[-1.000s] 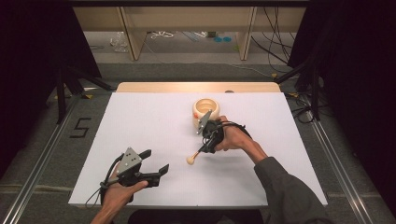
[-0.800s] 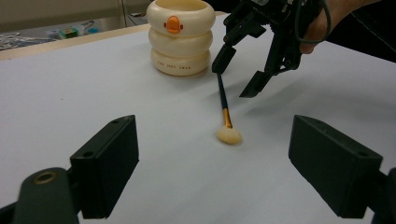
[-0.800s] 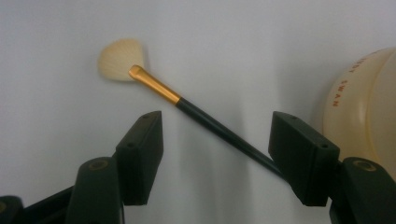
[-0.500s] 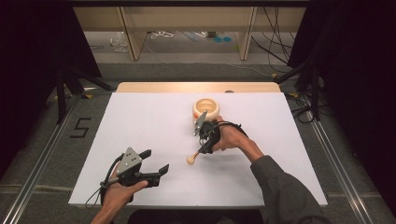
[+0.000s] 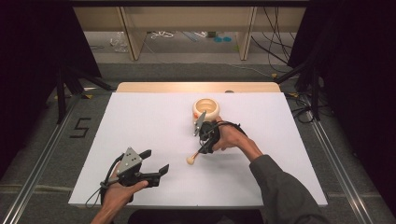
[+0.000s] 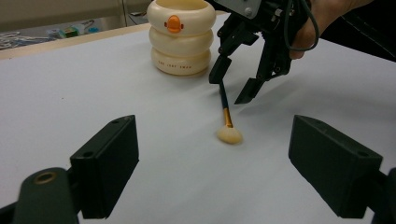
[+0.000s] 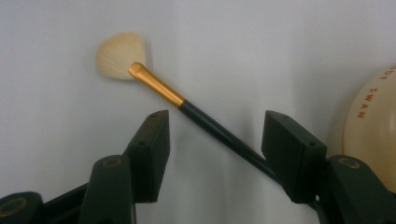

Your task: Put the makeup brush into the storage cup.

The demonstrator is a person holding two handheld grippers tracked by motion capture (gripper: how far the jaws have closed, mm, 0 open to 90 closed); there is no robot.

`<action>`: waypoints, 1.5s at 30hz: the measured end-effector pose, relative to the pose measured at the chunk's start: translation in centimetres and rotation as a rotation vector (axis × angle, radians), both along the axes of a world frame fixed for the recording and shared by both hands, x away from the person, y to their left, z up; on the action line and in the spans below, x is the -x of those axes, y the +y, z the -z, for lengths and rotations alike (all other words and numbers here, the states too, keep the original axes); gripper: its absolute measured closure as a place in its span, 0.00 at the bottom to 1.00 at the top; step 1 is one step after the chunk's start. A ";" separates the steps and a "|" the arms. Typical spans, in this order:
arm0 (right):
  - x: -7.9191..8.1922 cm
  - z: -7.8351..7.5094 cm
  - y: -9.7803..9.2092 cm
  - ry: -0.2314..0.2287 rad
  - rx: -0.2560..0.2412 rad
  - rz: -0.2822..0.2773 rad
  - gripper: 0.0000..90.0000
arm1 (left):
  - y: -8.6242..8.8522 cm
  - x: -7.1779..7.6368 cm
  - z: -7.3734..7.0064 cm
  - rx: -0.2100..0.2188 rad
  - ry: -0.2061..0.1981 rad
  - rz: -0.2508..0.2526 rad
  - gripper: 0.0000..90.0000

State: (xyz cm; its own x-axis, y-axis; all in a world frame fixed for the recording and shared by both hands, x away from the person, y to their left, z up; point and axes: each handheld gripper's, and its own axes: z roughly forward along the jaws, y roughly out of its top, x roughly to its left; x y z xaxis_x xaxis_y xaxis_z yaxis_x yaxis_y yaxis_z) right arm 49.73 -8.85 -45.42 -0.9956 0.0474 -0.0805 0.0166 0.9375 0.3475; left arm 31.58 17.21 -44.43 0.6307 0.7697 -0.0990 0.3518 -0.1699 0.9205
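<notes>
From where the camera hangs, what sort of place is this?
Probably a lab recording station: a white-covered table, loose cables on the floor behind, and a person working a hand-held gripper in each hand.

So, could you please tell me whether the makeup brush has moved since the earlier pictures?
No. The makeup brush lies in the same spot on the white table, just as far from the cream holder.

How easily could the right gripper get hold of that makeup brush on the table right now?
Probably easily. The right gripper is open, with its jaws on either side of the brush handle, which lies flat on the white table. Nothing sits between them; the cream holder stands off to one side.
</notes>
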 end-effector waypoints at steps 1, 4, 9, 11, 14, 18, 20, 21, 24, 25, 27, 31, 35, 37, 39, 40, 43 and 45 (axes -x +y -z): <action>0.0 0.0 0.0 0.001 0.000 0.001 0.48 | 0.0 0.0 0.0 0.000 0.000 0.000 0.18; -0.1 0.2 0.1 0.005 -0.001 -0.007 0.48 | 0.0 0.0 0.0 -0.003 -0.004 0.000 0.18; -0.2 0.2 0.2 0.008 -0.005 -0.010 0.48 | 0.0 0.0 0.0 -0.004 -0.004 0.001 0.18; -0.2 0.3 0.2 0.017 -0.009 -0.007 0.49 | 0.0 0.0 0.0 0.000 0.000 -0.001 0.18; -0.3 0.4 0.2 0.023 -0.005 -0.008 0.49 | 0.0 0.0 0.0 0.004 0.003 -0.003 0.18; -0.5 0.6 0.2 0.031 -0.010 -0.008 0.49 | 0.0 0.0 0.0 0.003 0.003 -0.003 0.18; -0.6 0.6 0.1 0.036 -0.015 -0.010 0.50 | 0.0 0.0 0.0 0.005 0.003 -0.002 0.18; -0.6 0.6 0.1 0.040 -0.008 0.000 0.50 | 0.0 0.0 0.0 0.005 0.003 -0.002 0.18; -0.6 0.7 0.1 0.044 -0.009 -0.003 0.51 | 0.0 0.0 0.0 -0.006 -0.004 0.003 0.18; -0.7 0.7 0.2 0.042 -0.010 -0.003 0.51 | 0.0 0.0 0.0 -0.006 -0.004 0.003 0.18; -0.6 0.8 0.2 0.041 -0.013 0.002 0.51 | 0.0 0.0 0.0 -0.006 -0.004 0.003 0.18; -0.7 0.9 0.3 0.053 -0.008 -0.007 0.51 | 0.0 0.0 0.0 -0.001 0.003 -0.001 0.18; -0.9 1.0 0.2 0.067 -0.020 -0.006 0.53 | 0.0 0.0 0.0 0.000 0.005 0.000 0.18; -1.0 1.0 0.1 0.081 -0.016 0.004 0.55 | 0.0 0.0 0.0 -0.003 0.003 0.001 0.18; -1.1 1.0 0.1 0.082 -0.019 0.015 0.57 | 0.0 0.0 0.0 -0.003 0.003 0.000 0.18; -1.1 1.0 0.0 0.083 -0.020 0.015 0.58 | 0.0 0.0 0.0 -0.003 0.003 0.000 0.18; -1.1 0.9 0.0 0.081 -0.015 0.019 0.59 | 0.0 0.0 0.0 -0.004 0.003 0.001 0.18; -1.0 0.9 0.1 0.077 -0.010 0.026 0.59 | 0.0 0.0 0.0 0.000 0.005 0.000 0.18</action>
